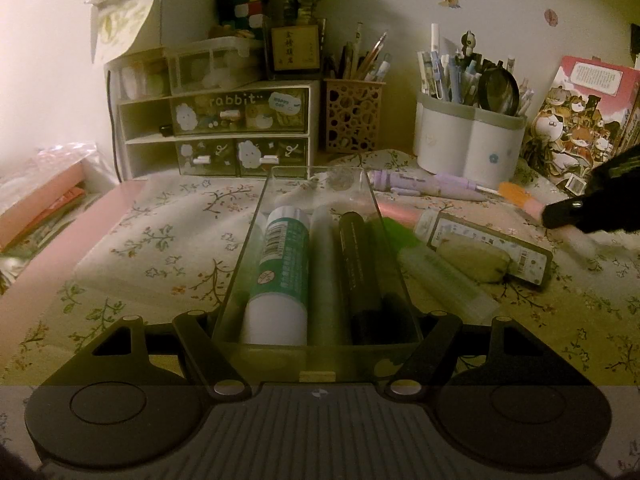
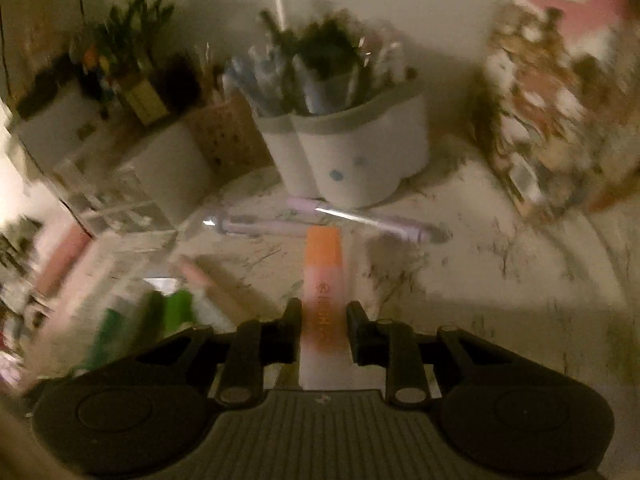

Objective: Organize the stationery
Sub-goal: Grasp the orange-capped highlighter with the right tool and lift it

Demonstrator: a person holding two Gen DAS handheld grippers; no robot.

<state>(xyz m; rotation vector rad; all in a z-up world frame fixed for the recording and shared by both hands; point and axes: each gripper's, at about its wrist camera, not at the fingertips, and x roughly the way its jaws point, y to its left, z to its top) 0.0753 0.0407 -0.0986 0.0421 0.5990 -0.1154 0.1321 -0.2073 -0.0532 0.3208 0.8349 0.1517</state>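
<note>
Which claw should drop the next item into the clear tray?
Right claw: it is shut on the orange highlighter. The left claw grips the clear tray.

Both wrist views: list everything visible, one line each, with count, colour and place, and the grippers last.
clear tray: one, transparent, held at its near end by the left gripper.
glue stick: one, white and green, in the tray, left side.
dark marker: one, black, in the tray, right side.
green highlighter: one, on the cloth right of the tray.
orange highlighter: one, orange-pink, between the right gripper's fingers.
purple pens: two, behind the tray.
white pen holder: one, full, at the back.
drawer unit: one, white, back left.
left gripper: black, shut on the tray.
right gripper: black, shut on the orange highlighter.
</note>
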